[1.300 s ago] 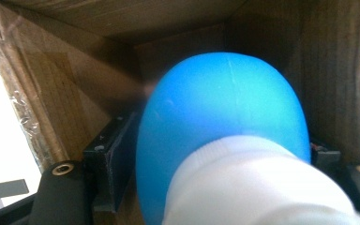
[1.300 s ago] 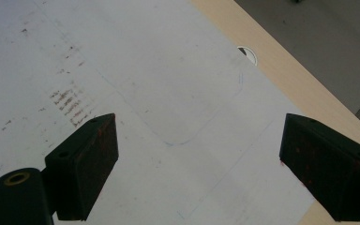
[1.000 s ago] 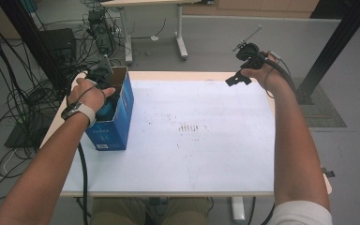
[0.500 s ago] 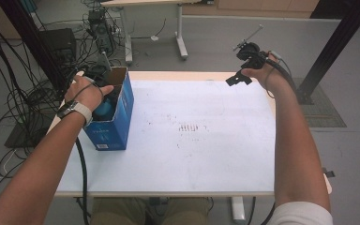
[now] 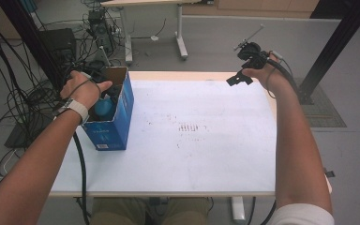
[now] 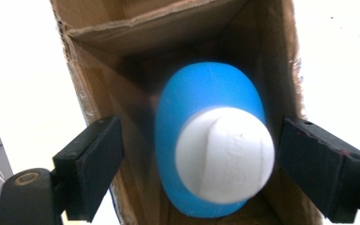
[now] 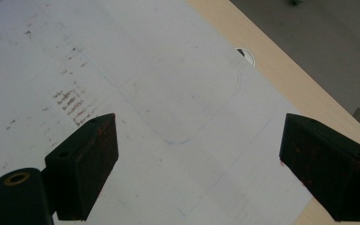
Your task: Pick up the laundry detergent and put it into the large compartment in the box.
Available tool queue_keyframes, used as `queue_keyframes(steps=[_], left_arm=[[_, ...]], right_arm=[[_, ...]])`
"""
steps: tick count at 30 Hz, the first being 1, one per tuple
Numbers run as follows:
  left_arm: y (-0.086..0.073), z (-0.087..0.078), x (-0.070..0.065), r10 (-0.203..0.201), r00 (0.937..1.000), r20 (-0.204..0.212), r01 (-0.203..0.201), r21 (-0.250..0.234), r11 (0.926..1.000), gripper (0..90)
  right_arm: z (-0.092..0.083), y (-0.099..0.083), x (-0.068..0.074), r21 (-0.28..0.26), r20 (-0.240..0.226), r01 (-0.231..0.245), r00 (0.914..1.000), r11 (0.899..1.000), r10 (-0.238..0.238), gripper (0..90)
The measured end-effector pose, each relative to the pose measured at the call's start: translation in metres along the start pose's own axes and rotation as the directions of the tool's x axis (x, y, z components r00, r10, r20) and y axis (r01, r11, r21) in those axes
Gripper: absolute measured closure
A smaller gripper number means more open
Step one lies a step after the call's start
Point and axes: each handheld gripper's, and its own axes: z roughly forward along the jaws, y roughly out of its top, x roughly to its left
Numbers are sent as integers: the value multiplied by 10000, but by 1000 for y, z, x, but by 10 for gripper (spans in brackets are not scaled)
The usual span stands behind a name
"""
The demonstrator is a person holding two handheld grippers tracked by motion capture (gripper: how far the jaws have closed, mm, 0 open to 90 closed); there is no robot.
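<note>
The left gripper [image 6: 199,164] hangs over the open top of the blue cardboard box [image 5: 122,117], its jaws pointing down into it, and they have just been opening: the black pads [image 6: 96,164] now stand apart on either side of the blue plastic bottle with a white cap [image 6: 215,150], a clear gap showing between each pad and the bottle. The bottle stands upright inside the box, cap upward and between the brown inner walls, so it looks set down in there and let go, the box walls keeping it from tipping. In the high view the left hand [image 5: 82,89] sits over the box's far end, at the left edge of the white-covered table [image 5: 206,154], with the bottle [image 5: 104,107] showing as a blue patch under the wrist. The right gripper [image 5: 239,77] is held well apart at the table's far right corner, above the surface; its jaws are wide apart with nothing between them, apparently parked out of the way while the left does the packing.
</note>
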Motion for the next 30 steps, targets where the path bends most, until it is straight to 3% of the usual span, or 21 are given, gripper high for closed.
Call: queue_keyframes(steps=[4, 17, 30], left_arm=[[1, -4, -4, 161, 9997, -207, -160, 78, 9998, 140], [-5, -39, -4, 653, 9977, 158, -646, -413, 9971, 95], [-6, -76, -9, 1370, 9900, 339, -1340, -802, 9877, 86]], right_arm=[[-2, 0, 0, -6, 15, -29, 10000, 10000, 29, 120], [-6, -2, 1, -22, 88, -27, 10000, 10000, 27, 120], [-12, -3, 2, 4, 181, -83, 9998, 10000, 83, 120]])
